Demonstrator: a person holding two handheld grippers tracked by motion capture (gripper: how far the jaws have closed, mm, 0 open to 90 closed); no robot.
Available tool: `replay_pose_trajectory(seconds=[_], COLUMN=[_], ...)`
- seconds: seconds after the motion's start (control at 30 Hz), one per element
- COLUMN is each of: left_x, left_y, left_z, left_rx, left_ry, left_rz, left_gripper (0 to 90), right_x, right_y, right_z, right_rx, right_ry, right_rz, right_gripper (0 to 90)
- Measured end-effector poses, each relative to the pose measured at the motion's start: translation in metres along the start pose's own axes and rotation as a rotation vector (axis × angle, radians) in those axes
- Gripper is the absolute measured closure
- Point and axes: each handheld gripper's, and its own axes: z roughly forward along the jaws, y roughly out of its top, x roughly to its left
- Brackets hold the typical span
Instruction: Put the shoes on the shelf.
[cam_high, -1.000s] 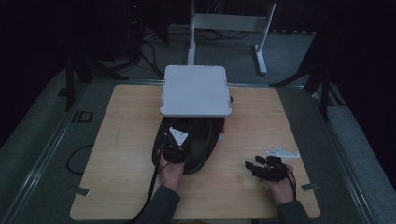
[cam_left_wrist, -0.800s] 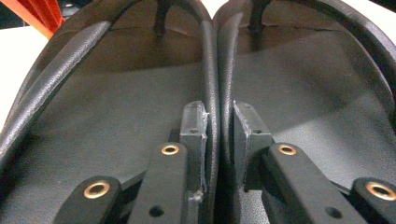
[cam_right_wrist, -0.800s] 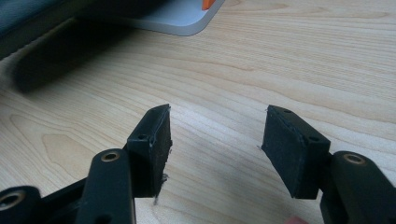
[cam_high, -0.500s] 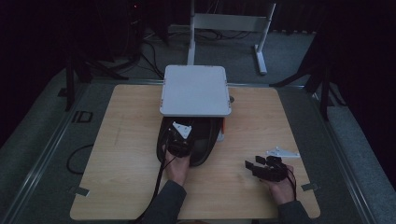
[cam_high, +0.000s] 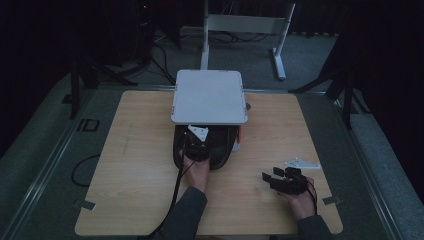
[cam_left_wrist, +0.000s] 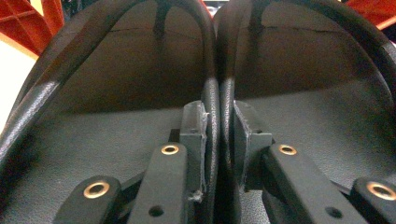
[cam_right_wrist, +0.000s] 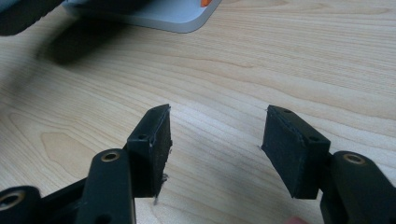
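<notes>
High view, left gripper (cam_high: 196, 145): reaches into black shoes (cam_high: 217, 152) at mid-table (cam_high: 140, 150), just under the front edge of the grey platform (cam_high: 210, 97).
High view, shoes: a pair side by side, toes tucked under the platform; outlines dim in this light, probably slip-ons.
High view, right gripper (cam_high: 280, 179): rests low over bare wood at the table's right, well apart from the shoes.
Left gripper view, jaws: pads (cam_left_wrist: 194, 133) pinch the two touching inner rims of the shoes (cam_left_wrist: 116, 70); one pad sits inside each shoe.
Right gripper view, jaws: spread wide over wood (cam_right_wrist: 280, 56), nothing between them; platform corner (cam_right_wrist: 154, 16) beyond.
</notes>
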Motion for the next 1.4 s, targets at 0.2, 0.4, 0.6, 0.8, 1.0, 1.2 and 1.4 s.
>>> replay_pose_trajectory(seconds=[0.2, 0.4, 0.6, 0.8, 1.0, 1.2, 1.4], left_x=[-0.008, -0.015, -0.013, -0.013, -0.014, -0.015, -0.015], left_y=[0.002, 0.007, 0.012, 0.012, 0.017, 0.022, 0.022], left_z=[0.009, 0.017, 0.024, 0.033, 0.039, 0.044, 0.050], left_rx=[-0.025, -0.038, -0.055, -0.065, -0.083, -0.099, -0.117], left_ry=[0.052, 0.090, 0.097, 0.101, 0.107, 0.116, 0.127], left_rz=[0.001, 0.010, 0.001, -0.004, -0.006, 0.005, 0.008], left_gripper=[75.7, 75.6, 75.4, 75.3, 75.2, 75.0, 74.8], right_x=[0.000, 0.000, -0.001, 0.000, -0.001, -0.001, -0.001], right_y=[0.000, 0.000, -0.001, -0.001, 0.000, 0.000, 0.000], right_z=[0.000, 0.000, 0.000, 0.000, 0.000, 0.000, 0.000], right_rx=[0.002, 0.003, 0.005, 0.005, 0.004, 0.003, 0.002], right_ry=[0.000, 0.001, 0.003, 0.004, 0.005, 0.006, 0.007], right_rz=[0.001, 0.004, 0.003, 0.004, 0.006, 0.007, 0.009], right_gripper=[41.4, 41.4, 41.4, 41.4, 41.4, 41.4, 41.4])
